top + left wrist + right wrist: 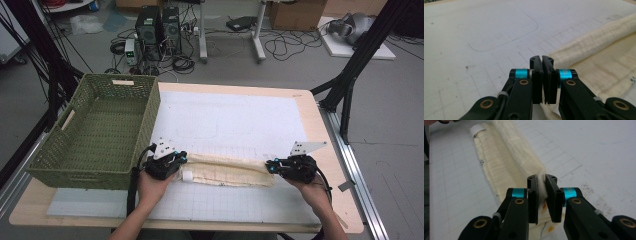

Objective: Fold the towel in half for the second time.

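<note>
A cream cloth (pixel 225 172) lies folded into a long narrow strip across the near part of the white grid mat (pixel 230 120). My left gripper (pixel 184 161) is at the strip's left end, beside a white label (pixel 186 176). In the left gripper view its jaws (pixel 542 60) are pressed together, with a sliver of cloth (pixel 594 45) caught low between them. My right gripper (pixel 269 166) is at the strip's right end. The right gripper view shows it (pixel 542 178) shut on a pinch of cloth (pixel 504 162), and the strip runs away toward the label (pixel 475 129).
A green woven basket (pixel 145 125) with nothing in it stands on the table's left side, its near right corner close to my left gripper. The mat stretches bare beyond the cloth. The wooden table's right edge (pixel 330 150) is just past my right hand.
</note>
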`<state>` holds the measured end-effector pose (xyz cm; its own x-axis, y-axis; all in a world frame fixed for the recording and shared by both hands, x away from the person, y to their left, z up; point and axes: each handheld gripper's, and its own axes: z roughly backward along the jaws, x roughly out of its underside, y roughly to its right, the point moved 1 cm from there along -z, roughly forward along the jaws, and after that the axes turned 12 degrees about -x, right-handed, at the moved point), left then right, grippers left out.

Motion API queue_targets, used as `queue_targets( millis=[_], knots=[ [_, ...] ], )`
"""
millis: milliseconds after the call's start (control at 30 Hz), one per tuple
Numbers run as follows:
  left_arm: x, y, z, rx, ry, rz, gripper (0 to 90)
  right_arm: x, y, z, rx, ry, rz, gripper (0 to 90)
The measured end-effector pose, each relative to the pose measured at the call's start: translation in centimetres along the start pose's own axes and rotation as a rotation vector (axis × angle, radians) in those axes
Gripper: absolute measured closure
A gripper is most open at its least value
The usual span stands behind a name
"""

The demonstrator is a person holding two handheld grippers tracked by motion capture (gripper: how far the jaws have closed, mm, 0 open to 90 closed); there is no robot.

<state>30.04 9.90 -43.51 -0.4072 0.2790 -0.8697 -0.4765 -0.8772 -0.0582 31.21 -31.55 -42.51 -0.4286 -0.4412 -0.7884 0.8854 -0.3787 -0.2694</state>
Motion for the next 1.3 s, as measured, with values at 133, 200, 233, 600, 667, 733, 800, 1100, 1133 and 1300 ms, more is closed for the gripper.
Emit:
queue_targets(
  millis=[133,200,233,600,667,733,800,1100,1133,1300],
  knots=[
    [0.5,0.4,0.7,0.009,-0.008,-0.019,86.3,0.8,-0.6,0.0,-0.010,-0.009,0.000,80.2],
    [0.7,0.6,1.0,0.023,-0.019,-0.018,86.1,1.1,-0.8,-0.1,-0.017,-0.017,-0.007,79.7],
    [0.9,0.7,1.2,0.025,-0.022,-0.029,85.9,1.4,-0.9,-0.2,-0.018,-0.027,-0.007,79.3],
    [1.5,1.0,1.9,0.095,-0.058,-0.041,67.6,1.2,-1.6,1.0,-0.035,0.025,-0.013,60.0],
    [1.2,0.9,2.1,0.099,-0.049,-0.041,65.4,0.7,-1.6,1.2,-0.043,0.033,-0.007,58.4],
    [0.9,0.8,2.3,0.096,-0.038,-0.035,63.4,0.2,-1.6,1.2,-0.044,0.040,-0.007,57.4],
    [0.6,0.6,2.4,0.091,-0.027,-0.030,63.3,-0.1,-1.6,0.9,-0.046,0.043,-0.014,57.9],
    [-0.5,0.6,1.0,0.098,-0.030,-0.030,76.1,0.4,-1.8,-1.6,-0.068,-0.035,-0.002,69.4],
    [-0.3,0.8,0.7,0.105,-0.046,-0.040,78.9,0.6,-1.8,-1.8,-0.073,-0.046,-0.005,69.7],
    [0.6,1.0,0.0,0.107,-0.117,-0.070,82.1,1.5,-1.7,-2.3,-0.072,-0.088,-0.007,70.5]
  ],
)
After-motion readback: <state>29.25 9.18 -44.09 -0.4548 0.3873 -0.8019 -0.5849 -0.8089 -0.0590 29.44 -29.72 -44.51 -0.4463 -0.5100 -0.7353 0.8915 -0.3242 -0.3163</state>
